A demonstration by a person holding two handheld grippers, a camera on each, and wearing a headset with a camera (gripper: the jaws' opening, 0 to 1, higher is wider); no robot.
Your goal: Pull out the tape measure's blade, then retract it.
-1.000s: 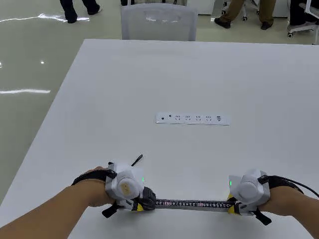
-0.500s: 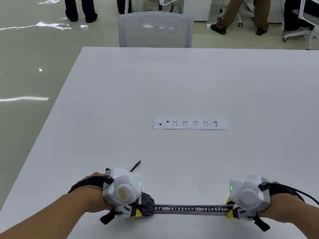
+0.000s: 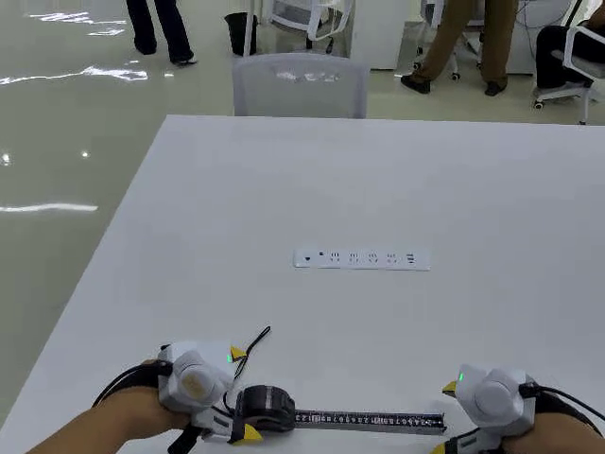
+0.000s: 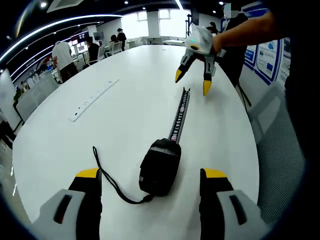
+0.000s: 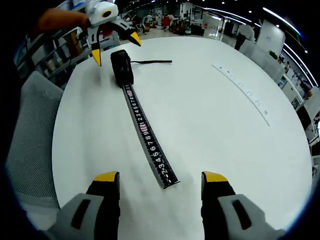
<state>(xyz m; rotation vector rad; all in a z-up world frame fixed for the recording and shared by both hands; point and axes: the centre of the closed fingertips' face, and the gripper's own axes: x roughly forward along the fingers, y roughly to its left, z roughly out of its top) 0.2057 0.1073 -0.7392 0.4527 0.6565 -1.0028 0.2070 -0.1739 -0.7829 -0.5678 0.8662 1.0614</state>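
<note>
The black tape measure [image 3: 265, 409] lies on the white table [image 3: 378, 180] near its front edge, with the blade [image 3: 369, 419] pulled out to the right and lying flat. My left gripper [image 3: 244, 392] is open, its yellow tips either side of the case [image 4: 161, 165] and not touching it. A black wrist strap [image 4: 112, 182] trails from the case. My right gripper [image 3: 444, 418] is open too, its tips straddling the blade's free end [image 5: 170, 181] without gripping. The blade [image 5: 145, 131] runs from there to the case [image 5: 121, 65].
A white power strip [image 3: 361, 258] lies flat mid-table, beyond the tape. A grey chair [image 3: 301, 85] stands at the far edge, and people stand and sit on the floor behind it. The table's front edge is just behind both grippers.
Both grippers have opened and let go: the left released the case, the right released the blade's end. The tape now rests on the table with the blade out. The head camera has tilted.
</note>
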